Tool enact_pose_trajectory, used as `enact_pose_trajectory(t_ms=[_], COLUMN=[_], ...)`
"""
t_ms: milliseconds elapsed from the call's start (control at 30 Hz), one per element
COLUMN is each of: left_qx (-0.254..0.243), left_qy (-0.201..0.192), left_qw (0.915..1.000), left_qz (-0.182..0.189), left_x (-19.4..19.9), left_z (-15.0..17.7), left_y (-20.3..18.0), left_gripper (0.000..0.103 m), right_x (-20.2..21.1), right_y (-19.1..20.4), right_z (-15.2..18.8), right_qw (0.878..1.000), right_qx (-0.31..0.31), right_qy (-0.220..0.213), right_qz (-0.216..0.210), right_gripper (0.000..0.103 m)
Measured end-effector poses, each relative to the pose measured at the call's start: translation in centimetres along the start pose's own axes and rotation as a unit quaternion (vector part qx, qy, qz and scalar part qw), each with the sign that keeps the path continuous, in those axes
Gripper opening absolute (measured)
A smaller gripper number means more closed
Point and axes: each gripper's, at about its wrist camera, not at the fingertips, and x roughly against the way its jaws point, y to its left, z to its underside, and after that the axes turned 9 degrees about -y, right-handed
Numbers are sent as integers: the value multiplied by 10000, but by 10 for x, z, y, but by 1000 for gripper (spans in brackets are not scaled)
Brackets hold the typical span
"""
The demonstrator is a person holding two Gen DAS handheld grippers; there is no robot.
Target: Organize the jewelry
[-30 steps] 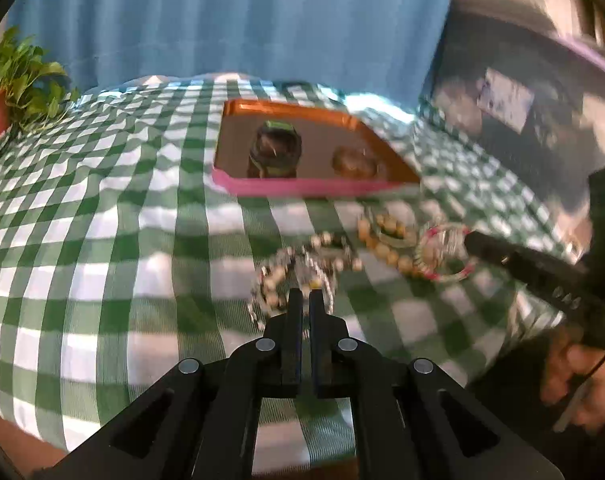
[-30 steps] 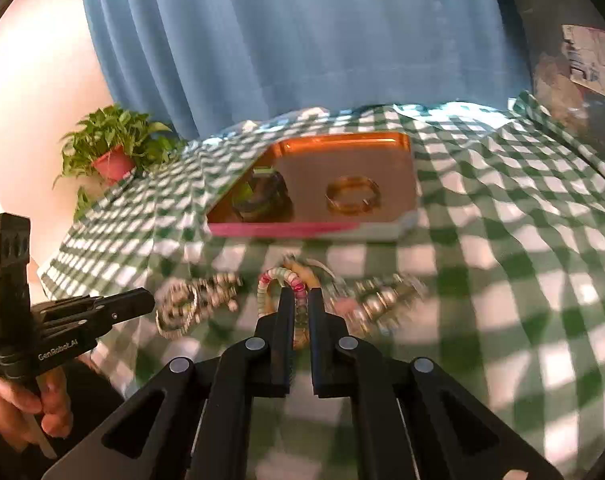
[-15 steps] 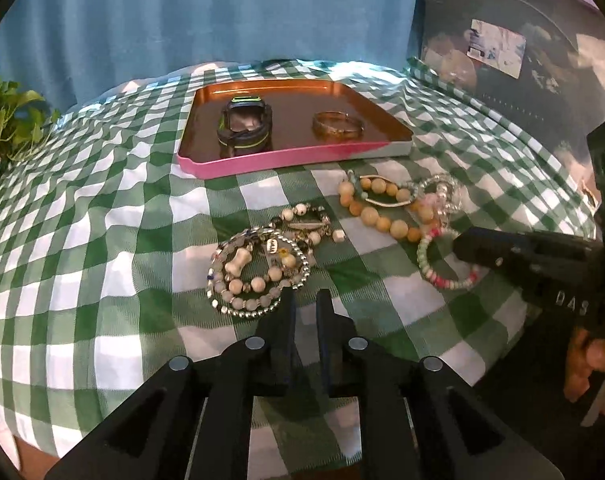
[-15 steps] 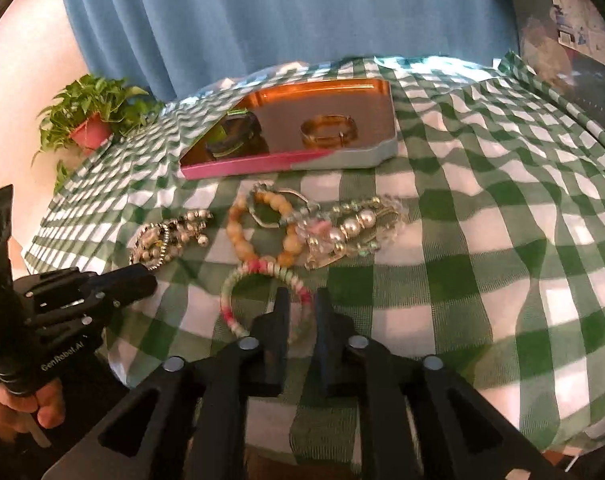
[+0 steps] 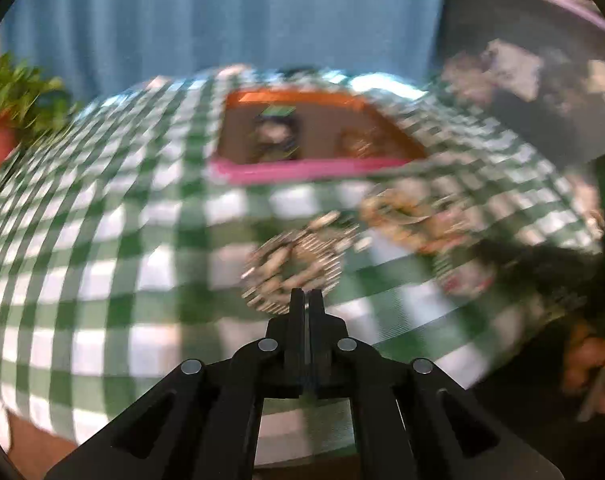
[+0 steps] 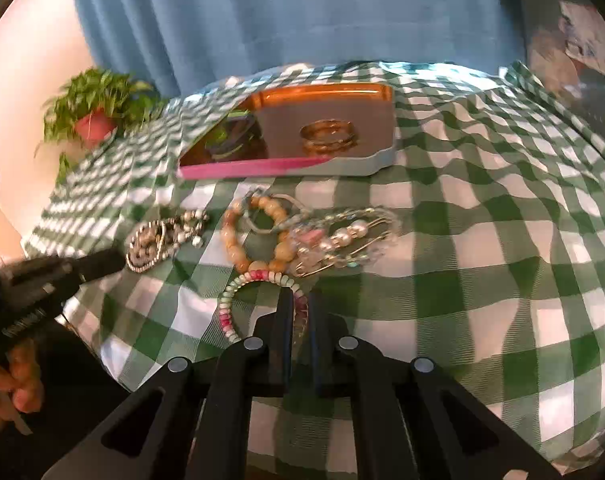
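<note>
Several bracelets lie on the green checked cloth in front of an orange tray (image 6: 378, 96). The tray holds a gold bangle (image 6: 329, 136) and a dark green-trimmed band (image 6: 232, 140). My left gripper (image 5: 306, 294) is shut and empty, its tips at the near edge of a silver bead bracelet (image 5: 292, 266); this view is blurred. My right gripper (image 6: 301, 298) is nearly shut, its tips over the near side of a pink and white bead bracelet (image 6: 238, 288). A tan wooden bead bracelet (image 6: 258, 232) and a clear pearl bracelet (image 6: 342, 236) lie just beyond.
A potted plant (image 6: 96, 116) stands at the far left of the table. A blue curtain (image 6: 302, 12) hangs behind. The cloth's front edge drops off close under both grippers. The tray's pink front rim (image 5: 302, 170) faces me.
Both grippers have moved down and forward toward the bracelets. The left view has gone blurred with fast motion. The right tips now overlap the pink bead bracelet.
</note>
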Motion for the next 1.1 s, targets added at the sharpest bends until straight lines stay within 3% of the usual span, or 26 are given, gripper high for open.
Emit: enact_pose_trajectory(t_ms=[100,167,400,567,733,833,867,900,1000,1033,1100], left_qx=[345,400,620,456,215,81,53,14,-395,-419,-341], left_qy=[97,78,1,38,-88,-53,-35,-8,-61,-70,-64], left_qw=[9994,9991,9981,9989,9994,9996,9999,10000,9988,9985,9987], left_qz=[9,-111,2,-97,-264,-260,-160,-45,-299,-351,-381], left_x=[-5,-6,-7,-14,-17,-19,-20,-21,-22,-22,-19], left_z=[0,-1,-7,-8,-9,-11,-12,-13,-13,-12,-11], left_y=[17,24,33,32,30,27,26,23,9,8,10], left_gripper=[5,6,8,23,28,23,10,4,0,0,0], right_x=[1,-2,-11,-11,-11,-11,-11,-12,-13,-13,-14], right_y=[-3,-2,1,-2,7,11,12,14,22,25,27], right_z=[-3,-4,-3,-3,-2,-2,-2,-2,1,1,0], right_qw=[10000,9999,9998,9997,9997,9995,9994,9992,9974,9959,9939], right_qx=[-57,-73,0,-87,133,269,314,379,721,890,1048], right_qy=[-44,-7,138,128,99,80,75,68,47,58,83], right_qz=[-50,-99,-122,-195,-190,-131,-110,-77,85,175,340], right_gripper=[6,8,11,15,23,25,25,25,24,22,6])
